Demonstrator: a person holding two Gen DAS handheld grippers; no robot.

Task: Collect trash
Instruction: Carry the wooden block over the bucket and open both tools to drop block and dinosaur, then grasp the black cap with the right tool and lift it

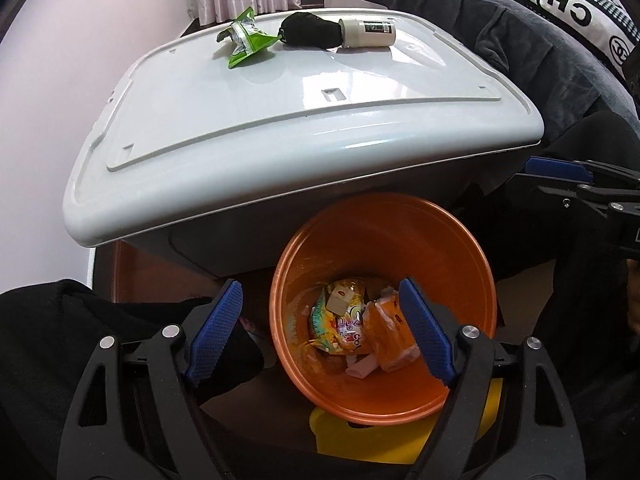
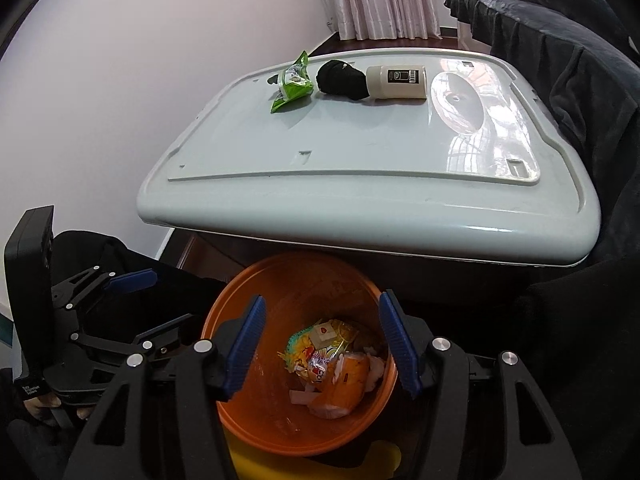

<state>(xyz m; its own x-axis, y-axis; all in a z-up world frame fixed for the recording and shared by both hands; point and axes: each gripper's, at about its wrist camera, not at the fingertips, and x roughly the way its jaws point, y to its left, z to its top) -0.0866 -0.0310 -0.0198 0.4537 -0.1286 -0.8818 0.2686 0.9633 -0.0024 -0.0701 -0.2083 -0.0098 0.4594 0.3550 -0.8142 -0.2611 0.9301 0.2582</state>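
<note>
Left wrist view: the left claw (image 1: 320,332) is held spread and empty above an orange bin (image 1: 384,240), where wrappers (image 1: 344,320) are seen. The right claw (image 2: 322,346) is likewise spread over the bin. On the white surface (image 2: 360,152), a green packet (image 2: 292,84), black cloth (image 2: 342,80) and beige bottle (image 2: 398,81) are left lying.

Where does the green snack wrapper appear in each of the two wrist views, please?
Left wrist view: green snack wrapper lies upper left of centre, on the far part of the white lid.
Right wrist view: the wrapper lies upper centre, again at the lid's far edge.
Shared landmark: the black pouch directly to its right in both.
</note>
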